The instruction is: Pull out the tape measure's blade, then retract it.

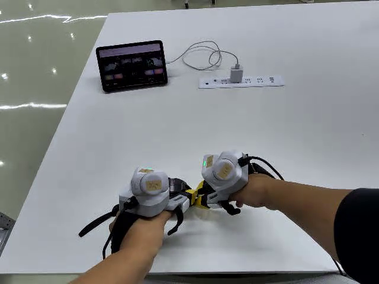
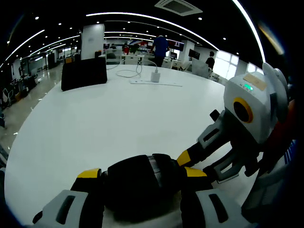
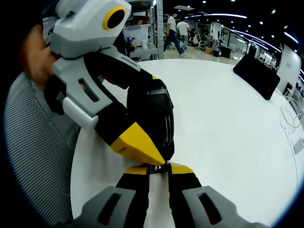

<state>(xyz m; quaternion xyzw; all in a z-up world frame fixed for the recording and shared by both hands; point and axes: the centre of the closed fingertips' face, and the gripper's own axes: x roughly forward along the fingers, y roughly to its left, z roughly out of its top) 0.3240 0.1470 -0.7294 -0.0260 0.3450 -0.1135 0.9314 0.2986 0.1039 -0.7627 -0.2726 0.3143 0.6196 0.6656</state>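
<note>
A black tape measure (image 1: 177, 188) sits low over the white table (image 1: 237, 130) near its front edge. My left gripper (image 1: 183, 201) is shut on the case; in the left gripper view the yellow-tipped jaws clamp both sides of the tape measure (image 2: 142, 190). My right gripper (image 1: 201, 195) meets it from the right. In the right gripper view its jaws are pinched together at the case's lower edge, on the blade's end (image 3: 159, 166). The tape measure's black body (image 3: 152, 114) rises just beyond, and no length of blade shows.
A dark tablet (image 1: 131, 65) stands propped at the back left. A white power strip (image 1: 241, 81) with a charger and looped cable (image 1: 204, 56) lies at the back middle. The table's front edge (image 1: 177, 273) runs close under my hands. People stand far behind.
</note>
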